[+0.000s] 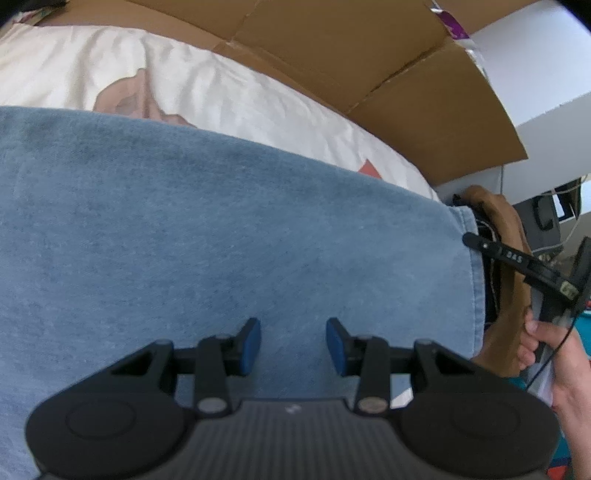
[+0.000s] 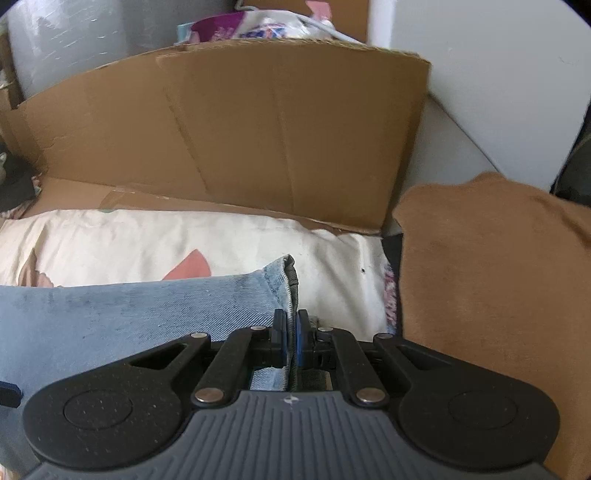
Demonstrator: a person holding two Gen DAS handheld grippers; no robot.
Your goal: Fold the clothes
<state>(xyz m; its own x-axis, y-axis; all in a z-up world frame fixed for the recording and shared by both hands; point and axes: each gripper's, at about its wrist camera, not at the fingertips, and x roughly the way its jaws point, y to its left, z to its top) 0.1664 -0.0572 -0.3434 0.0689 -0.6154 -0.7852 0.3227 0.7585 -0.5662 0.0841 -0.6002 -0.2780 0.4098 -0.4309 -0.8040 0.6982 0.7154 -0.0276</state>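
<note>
A light blue denim garment (image 1: 229, 229) lies spread over a cream sheet (image 1: 229, 92) and fills most of the left wrist view. My left gripper (image 1: 293, 345) hovers just above the denim, open, with nothing between its blue pads. In the right wrist view the denim (image 2: 129, 314) ends in a stitched hem (image 2: 286, 280), and my right gripper (image 2: 291, 341) is shut on that hem edge. The right gripper's body (image 1: 532, 269) and the hand (image 1: 557, 354) holding it show at the denim's right edge in the left wrist view.
A brown cardboard box wall (image 2: 240, 136) stands behind the sheet (image 2: 166, 243), also seen as cardboard (image 1: 369, 55). A brown cloth (image 2: 498, 295) lies right of the denim. Bags and clutter (image 2: 258, 26) sit behind the box, beside a white wall (image 2: 480, 74).
</note>
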